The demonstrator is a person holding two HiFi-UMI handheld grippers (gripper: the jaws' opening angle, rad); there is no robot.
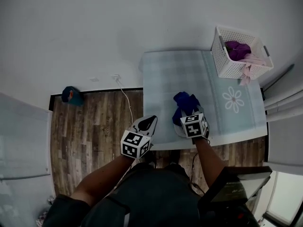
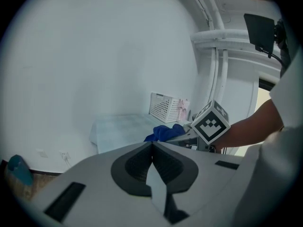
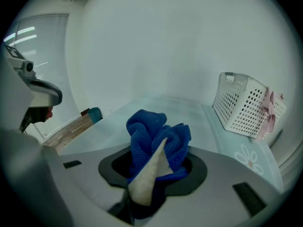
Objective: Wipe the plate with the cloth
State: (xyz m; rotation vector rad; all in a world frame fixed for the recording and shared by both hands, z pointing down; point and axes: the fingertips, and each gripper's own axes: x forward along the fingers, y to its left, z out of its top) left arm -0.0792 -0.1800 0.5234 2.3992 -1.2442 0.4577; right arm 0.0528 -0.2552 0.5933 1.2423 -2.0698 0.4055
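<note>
- The cloth was pinched, bunched, in the right tool, apparently ready for wiping.
- The left tool was pressed together, empty, at the worktop edge.
- No plate was seen.

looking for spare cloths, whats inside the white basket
The white basket holds a purple fabric and a pink one draped over its rim; anything beneath them is covered.
</note>
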